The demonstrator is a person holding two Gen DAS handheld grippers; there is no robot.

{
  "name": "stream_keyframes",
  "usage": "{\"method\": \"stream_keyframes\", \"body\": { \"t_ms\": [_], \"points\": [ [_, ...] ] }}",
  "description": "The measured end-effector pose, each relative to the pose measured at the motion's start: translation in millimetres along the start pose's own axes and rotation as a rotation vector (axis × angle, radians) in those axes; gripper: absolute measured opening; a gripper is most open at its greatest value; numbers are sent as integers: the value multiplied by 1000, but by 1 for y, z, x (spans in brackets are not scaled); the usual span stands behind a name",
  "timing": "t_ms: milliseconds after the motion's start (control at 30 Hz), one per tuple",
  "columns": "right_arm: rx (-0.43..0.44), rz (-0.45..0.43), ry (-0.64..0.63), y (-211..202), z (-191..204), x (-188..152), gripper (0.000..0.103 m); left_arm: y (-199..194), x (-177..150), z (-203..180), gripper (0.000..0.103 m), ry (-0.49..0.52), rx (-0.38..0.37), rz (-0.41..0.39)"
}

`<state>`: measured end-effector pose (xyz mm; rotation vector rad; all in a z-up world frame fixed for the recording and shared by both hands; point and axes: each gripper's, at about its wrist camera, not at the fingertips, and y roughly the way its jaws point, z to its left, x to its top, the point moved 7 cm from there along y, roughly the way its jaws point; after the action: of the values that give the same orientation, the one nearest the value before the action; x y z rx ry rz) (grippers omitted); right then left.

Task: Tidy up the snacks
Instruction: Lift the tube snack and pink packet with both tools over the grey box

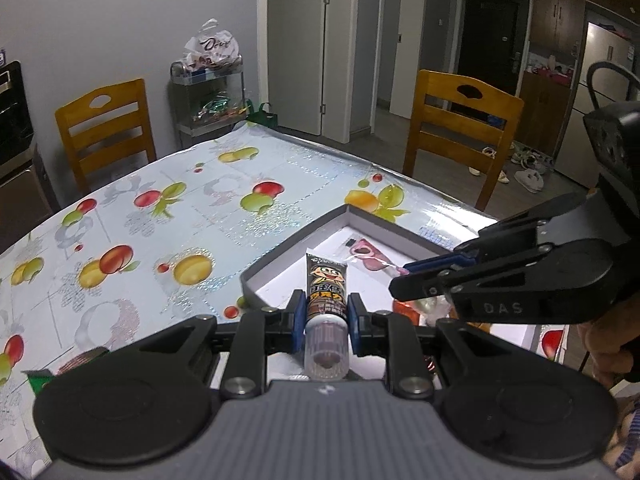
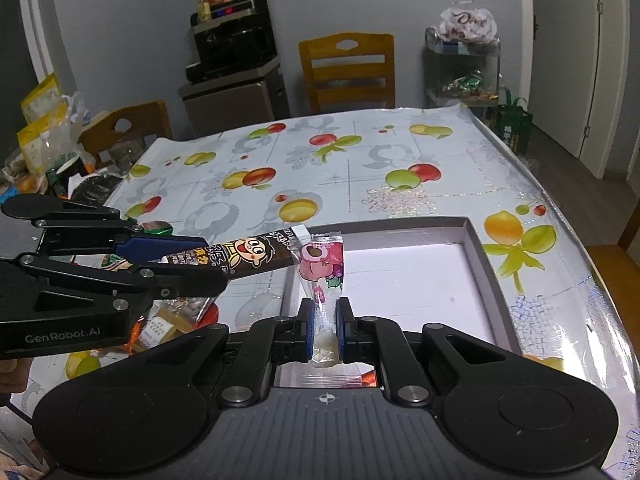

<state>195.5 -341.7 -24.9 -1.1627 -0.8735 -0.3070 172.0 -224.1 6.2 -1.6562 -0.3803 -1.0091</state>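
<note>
The left gripper [image 1: 325,316] is squeezing a brown snack tube [image 1: 325,288]. The right gripper [image 2: 325,330] is pinching a pink candy packet [image 2: 320,264]. Both snacks are hanging over the gray box [image 2: 486,264], toward twelve o'clock.

Grey walls [image 2: 140,20] close in a dim dining room. The table wears a pale cloth [image 1: 168,208] printed with fruit, with wooden chairs [image 1: 460,128] pulled up around it. A metal cart [image 1: 208,96] stands against the wall, a plastic bag [image 1: 210,50] on top. A black appliance [image 2: 236,40] sits on a grey cabinet [image 2: 236,104]. White doors [image 1: 340,40] open onto a dark hallway, shoes [image 1: 528,172] scattered on the floor beside a fridge [image 1: 596,92].
</note>
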Motion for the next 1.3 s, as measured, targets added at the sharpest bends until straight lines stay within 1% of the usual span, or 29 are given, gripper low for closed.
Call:
{"method": "stream_keyframes", "body": {
  "t_ms": [167,600,1033,1300],
  "points": [
    [-7,0,8,0,-6,1,13,4,2,-2,17,-6,-7,2],
    [-32,-4,29,-1,-21,3,13,18,15,-12,17,40,-40,-1],
    [-71,5,46,-8,-40,-3,13,38,24,-27,17,34,-90,4],
    [-103,15,73,-12,-55,-9,13,54,25,-32,17,32,-101,21]
  ]
}}
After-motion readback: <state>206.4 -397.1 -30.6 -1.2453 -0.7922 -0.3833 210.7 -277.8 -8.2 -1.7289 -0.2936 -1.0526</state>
